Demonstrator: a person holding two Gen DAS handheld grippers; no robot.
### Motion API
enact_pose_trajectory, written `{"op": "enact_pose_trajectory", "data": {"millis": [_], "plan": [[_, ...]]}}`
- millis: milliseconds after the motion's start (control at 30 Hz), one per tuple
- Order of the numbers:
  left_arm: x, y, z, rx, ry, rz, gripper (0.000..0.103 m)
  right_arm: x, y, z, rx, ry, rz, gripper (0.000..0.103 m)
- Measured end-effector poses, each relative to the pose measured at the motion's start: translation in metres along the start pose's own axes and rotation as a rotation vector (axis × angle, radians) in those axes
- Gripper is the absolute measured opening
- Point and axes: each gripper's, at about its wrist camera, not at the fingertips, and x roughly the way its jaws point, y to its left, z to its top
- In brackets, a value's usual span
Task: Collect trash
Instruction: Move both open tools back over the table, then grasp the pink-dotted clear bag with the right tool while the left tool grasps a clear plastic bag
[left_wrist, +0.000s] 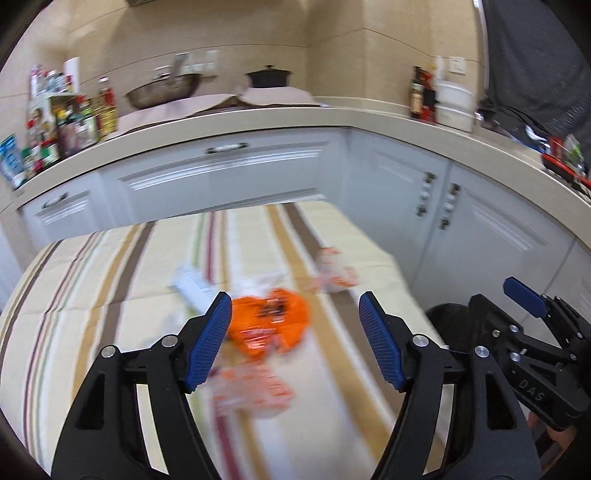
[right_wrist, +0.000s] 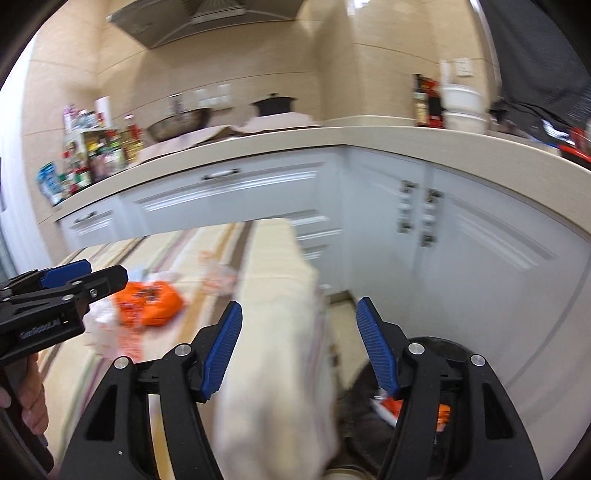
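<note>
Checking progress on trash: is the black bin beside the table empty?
Not empty: orange-and-white wrappers lie inside the black bin.

Open run of striped tablecloth left of the wrappers. Midway blocked by orange packet, white wrapper and clear wrappers. Off the right table edge, narrow gap to white cabinet doors, taken up by black bin.
</note>
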Motion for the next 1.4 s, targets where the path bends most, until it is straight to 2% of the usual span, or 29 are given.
{"op": "enact_pose_trajectory", "data": {"millis": [333, 600, 867, 1200, 1367, 1400], "plan": [[-0.021, 0.104, -0.027, -0.129, 0.024, 0.182, 0.070, 0.012, 0.090, -0.003, -0.135, 0.035, 0.159, 0.063], [-0.033, 0.153, -0.047, -0.180, 0.039, 0.258, 0.070, 0.017, 0.135, -0.009, -0.205, 0.066, 0.229, 0.066], [-0.037, 0.185, -0.064, -0.227, 0.060, 0.285, 0.070, 0.034, 0.167, -0.020, -0.258, 0.142, 0.244, 0.066], [-0.035, 0.204, -0.072, -0.273, 0.071, 0.277, 0.070, 0.056, 0.175, -0.027, -0.266, 0.280, 0.210, 0.066], [-0.030, 0.196, -0.073, -0.268, 0.081, 0.242, 0.070, 0.062, 0.172, -0.034, -0.267, 0.333, 0.221, 0.048], [-0.029, 0.193, -0.073, -0.265, 0.082, 0.235, 0.070, 0.061, 0.172, -0.035, -0.267, 0.336, 0.224, 0.047]]}}
